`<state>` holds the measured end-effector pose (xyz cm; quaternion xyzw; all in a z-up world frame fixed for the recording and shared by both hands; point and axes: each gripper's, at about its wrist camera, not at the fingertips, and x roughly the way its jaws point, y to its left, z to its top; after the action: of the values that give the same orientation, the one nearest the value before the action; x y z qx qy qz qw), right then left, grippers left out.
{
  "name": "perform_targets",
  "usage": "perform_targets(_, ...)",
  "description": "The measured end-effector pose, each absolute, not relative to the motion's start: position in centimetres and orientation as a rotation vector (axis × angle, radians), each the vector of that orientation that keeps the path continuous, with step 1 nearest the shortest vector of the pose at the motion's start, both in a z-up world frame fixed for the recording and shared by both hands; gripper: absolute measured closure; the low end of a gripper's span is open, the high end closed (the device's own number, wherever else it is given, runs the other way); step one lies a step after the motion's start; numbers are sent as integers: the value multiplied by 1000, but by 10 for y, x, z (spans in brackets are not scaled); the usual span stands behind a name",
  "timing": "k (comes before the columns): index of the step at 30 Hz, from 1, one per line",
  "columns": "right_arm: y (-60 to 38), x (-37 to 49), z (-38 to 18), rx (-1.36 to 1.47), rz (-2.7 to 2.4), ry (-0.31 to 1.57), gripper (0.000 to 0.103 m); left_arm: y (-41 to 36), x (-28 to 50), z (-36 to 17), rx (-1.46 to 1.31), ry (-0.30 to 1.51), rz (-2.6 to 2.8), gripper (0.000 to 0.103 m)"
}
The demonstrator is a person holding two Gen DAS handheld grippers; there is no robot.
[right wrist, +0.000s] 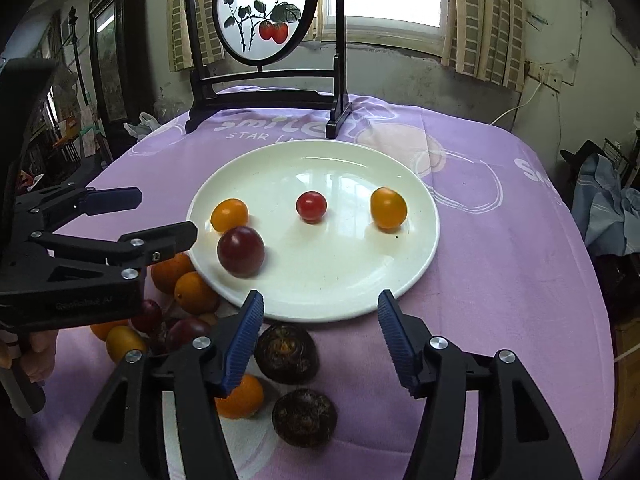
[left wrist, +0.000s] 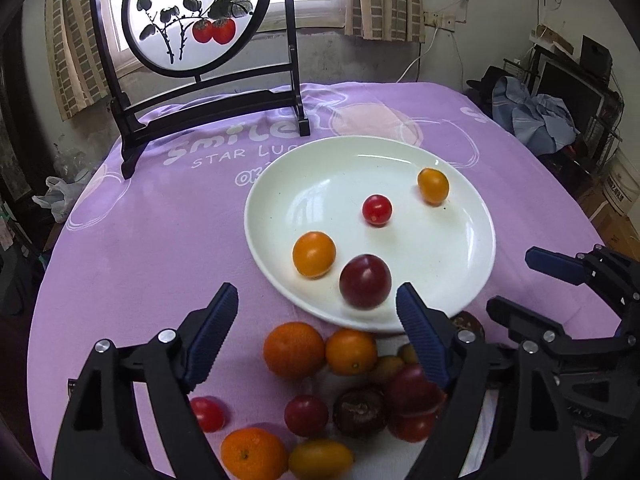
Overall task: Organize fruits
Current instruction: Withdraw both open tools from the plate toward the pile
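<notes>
Yellow oblong tomato upright, tilted slightly

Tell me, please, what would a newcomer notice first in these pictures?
First the white plate in the middle of the purple tablecloth, bearing four small fruits, the dark plum nearest. Next the pile of oranges, tomatoes and dark fruits on the cloth just before the plate. Behind stands a round painted screen.
</notes>
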<state>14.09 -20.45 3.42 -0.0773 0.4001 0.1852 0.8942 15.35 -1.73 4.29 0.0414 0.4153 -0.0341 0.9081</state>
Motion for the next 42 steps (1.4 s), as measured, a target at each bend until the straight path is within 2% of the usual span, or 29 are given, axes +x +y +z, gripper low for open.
perform_targets(5, -216, 116, 29, -135, 382, 846, 39, -4, 121, 43, 58, 854, -61, 18)
perform_targets(21, -223, 52, -2, -79, 399, 921, 34, 33, 43, 8, -13, 919, -19, 17)
perform_targets(31, -225, 34, -13, -68, 408, 959, 33, 45, 25, 0, -11, 938, -4, 17)
perform_targets(42, -222, 33, -19, -70, 426, 978, 32, 47, 38, -24, 10, 987, -9, 17)
